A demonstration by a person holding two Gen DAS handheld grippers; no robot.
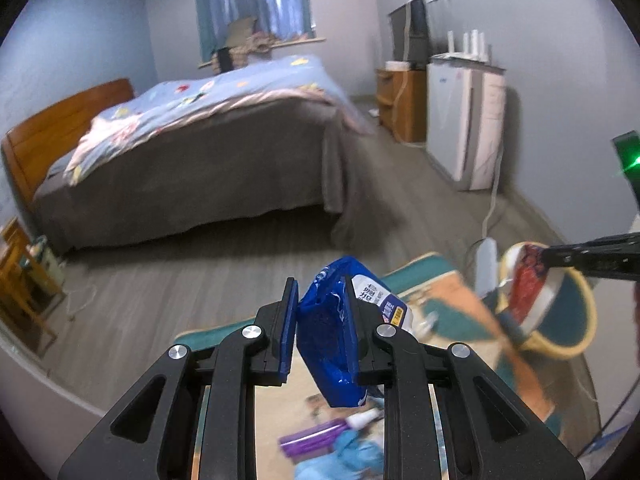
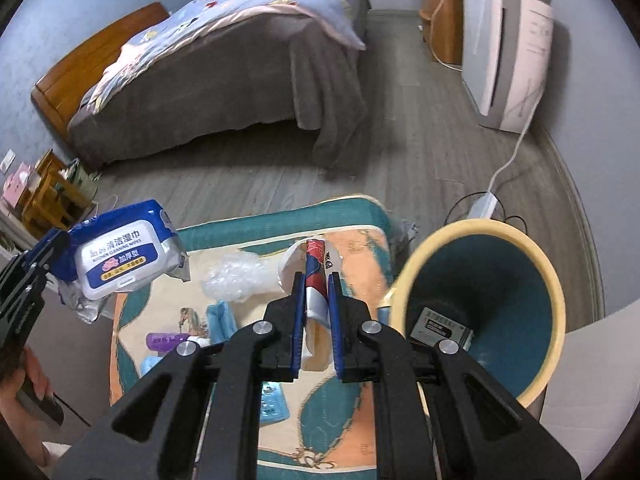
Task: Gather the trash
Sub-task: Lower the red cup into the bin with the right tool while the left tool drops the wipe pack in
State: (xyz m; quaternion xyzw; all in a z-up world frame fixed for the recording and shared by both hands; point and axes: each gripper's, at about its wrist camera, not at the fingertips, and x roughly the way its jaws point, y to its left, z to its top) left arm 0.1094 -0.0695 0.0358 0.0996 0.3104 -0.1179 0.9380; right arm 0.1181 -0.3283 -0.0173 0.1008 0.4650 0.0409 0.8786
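- The paper cup [image 2: 316, 280], flattened and printed red and blue, is clamped between the fingers of your right gripper [image 2: 317, 292], its long axis running forward along the fingers and its white rim pointing away from you, above the patterned mat [image 2: 280, 432].
- The waste bin [image 2: 480, 300], cream-rimmed with a teal inside, lies just to the right of that cup, tipped so its mouth faces you; a small grey box [image 2: 440, 328] already rests inside it.
- Judged from this, your right gripper is the nearer tool to the bin, and the cup needs only a short swing to the right to clear the rim.
- The wet wipes pack [image 1: 344, 328], blue and white, is gripped by your left gripper [image 1: 320, 320], the pads pressed on its blue end with the labelled face turned right; it hangs over the left near part of the mat, well apart from the bin.
- From the left wrist view, the bin [image 1: 560, 320] sits far right, with the right gripper and cup already at its mouth, so the pack would likely follow second.
- Still on the mat: a crumpled clear plastic wrap [image 2: 236, 276], a purple tube [image 2: 166, 340] and blue cloth-like scraps [image 2: 220, 316].
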